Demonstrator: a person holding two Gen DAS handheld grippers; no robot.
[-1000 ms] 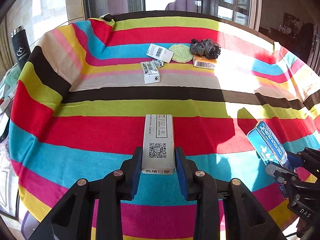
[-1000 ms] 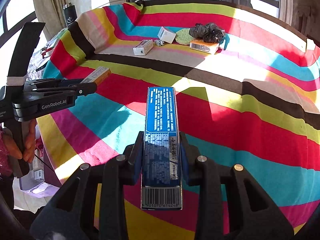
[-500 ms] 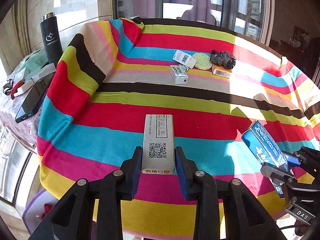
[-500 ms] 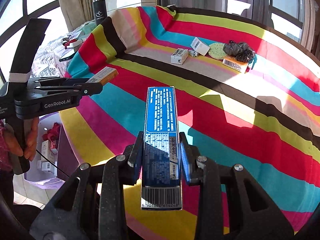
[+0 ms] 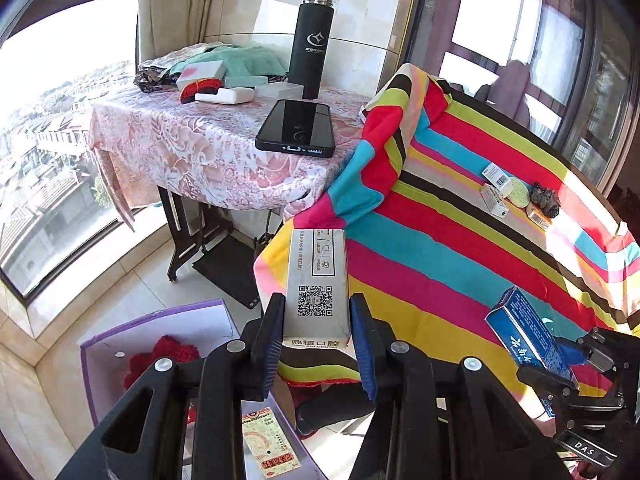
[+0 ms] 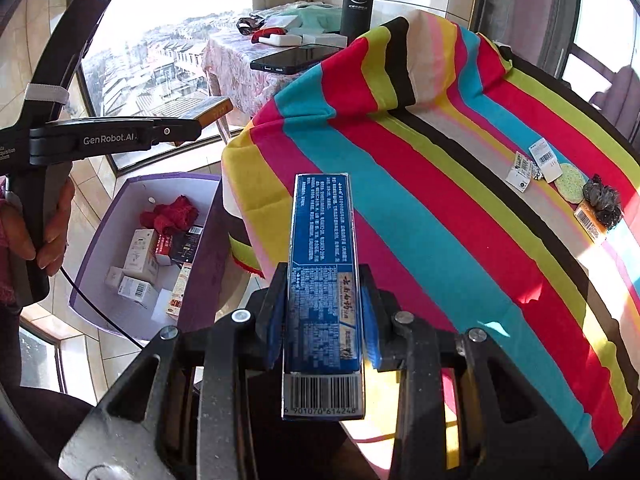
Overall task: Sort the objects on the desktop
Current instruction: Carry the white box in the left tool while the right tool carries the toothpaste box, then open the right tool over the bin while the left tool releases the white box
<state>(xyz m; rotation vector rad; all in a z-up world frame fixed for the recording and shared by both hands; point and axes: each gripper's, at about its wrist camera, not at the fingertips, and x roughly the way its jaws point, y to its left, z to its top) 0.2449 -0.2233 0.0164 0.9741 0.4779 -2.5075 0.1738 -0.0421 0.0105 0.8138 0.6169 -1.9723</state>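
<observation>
Closest in, the left gripper [image 5: 316, 320] has its jaws clamped on the sides of a grey toothpaste box [image 5: 316, 280], QR code facing up, and it's hanging out past the near left corner of the striped table [image 5: 460, 248] over the floor. The right gripper [image 6: 322, 320] is squeezed shut on a long blue box [image 6: 323, 264], barcode end toward the camera, hovering near that same corner. My guess is both boxes are gripped across their narrow sides so they can just be let go and drop. Right below, on the floor beside the table, sits the purple bin [image 6: 120, 200], which looks like where everything is headed. It's already got a red knitted thing [image 6: 172, 210], several small white cartons, and a yellow packet, so sorting is partly done. Way over at the far right edge of the table there's a leftover cluster: a couple of small white boxes [image 6: 522, 170], a round green pad [image 6: 572, 183], a dark crinkly lump [image 6: 602, 200], and an orange box [image 6: 588, 220].
</observation>
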